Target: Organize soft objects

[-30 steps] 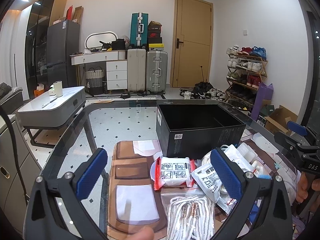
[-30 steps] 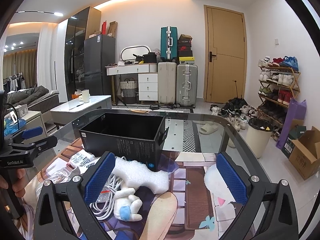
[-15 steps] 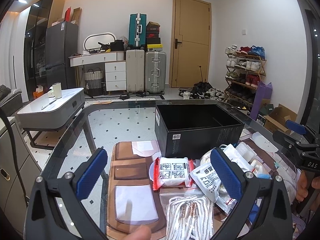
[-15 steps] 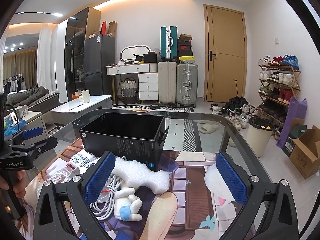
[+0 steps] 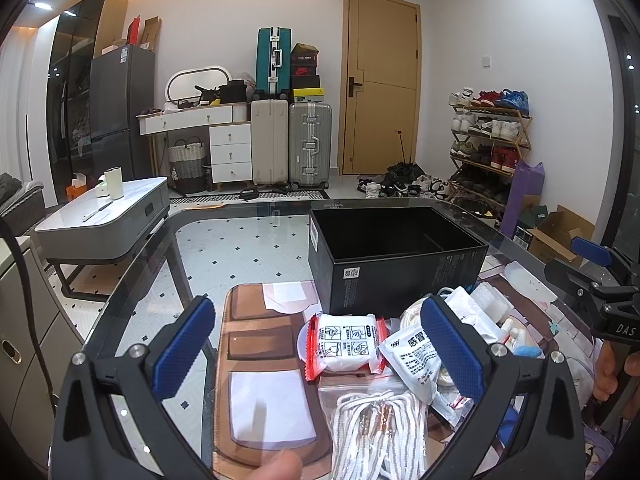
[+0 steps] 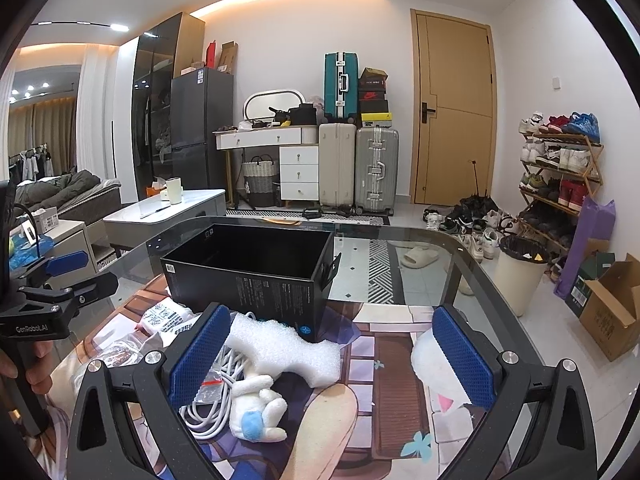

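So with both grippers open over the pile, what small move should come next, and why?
Probably lower the right gripper onto the white foam piece: it lies between its open jaws, just before the empty black box. The left gripper holds nothing.

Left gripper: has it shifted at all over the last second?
Barely. The left gripper hangs open in about the same spot: the black box and red-edged packet sit almost identically between its fingers, only drifting slightly.
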`<state>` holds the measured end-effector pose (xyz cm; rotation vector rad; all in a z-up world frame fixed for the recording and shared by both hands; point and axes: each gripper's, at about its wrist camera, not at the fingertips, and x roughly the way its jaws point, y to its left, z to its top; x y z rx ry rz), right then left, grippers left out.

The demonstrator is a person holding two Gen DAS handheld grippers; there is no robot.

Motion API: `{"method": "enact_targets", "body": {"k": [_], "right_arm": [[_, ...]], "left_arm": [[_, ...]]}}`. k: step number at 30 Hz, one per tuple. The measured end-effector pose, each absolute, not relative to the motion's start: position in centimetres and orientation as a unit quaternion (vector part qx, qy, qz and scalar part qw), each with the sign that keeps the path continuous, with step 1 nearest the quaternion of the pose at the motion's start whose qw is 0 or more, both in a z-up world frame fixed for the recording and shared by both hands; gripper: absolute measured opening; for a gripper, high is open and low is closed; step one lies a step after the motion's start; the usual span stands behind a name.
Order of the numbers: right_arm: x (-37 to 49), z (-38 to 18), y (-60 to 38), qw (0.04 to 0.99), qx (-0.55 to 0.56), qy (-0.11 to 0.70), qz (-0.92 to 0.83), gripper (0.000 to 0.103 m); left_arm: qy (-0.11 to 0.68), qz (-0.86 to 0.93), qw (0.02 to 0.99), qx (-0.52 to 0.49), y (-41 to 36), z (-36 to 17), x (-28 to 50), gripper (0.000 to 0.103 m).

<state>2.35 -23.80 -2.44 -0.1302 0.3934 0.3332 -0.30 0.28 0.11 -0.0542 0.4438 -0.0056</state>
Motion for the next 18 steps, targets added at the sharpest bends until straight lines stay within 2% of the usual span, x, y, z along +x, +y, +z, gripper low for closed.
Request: {"method": "enact_targets", "body": {"k": [18], "right_arm": [[2.34, -2.31, -23.38, 0.963, -0.063, 0.198, 0.172, 0.103]], "left_arm": [[0.219, -0.002, 0.975, -0.027, 0.11, 0.18, -0.39, 0.103]]}}
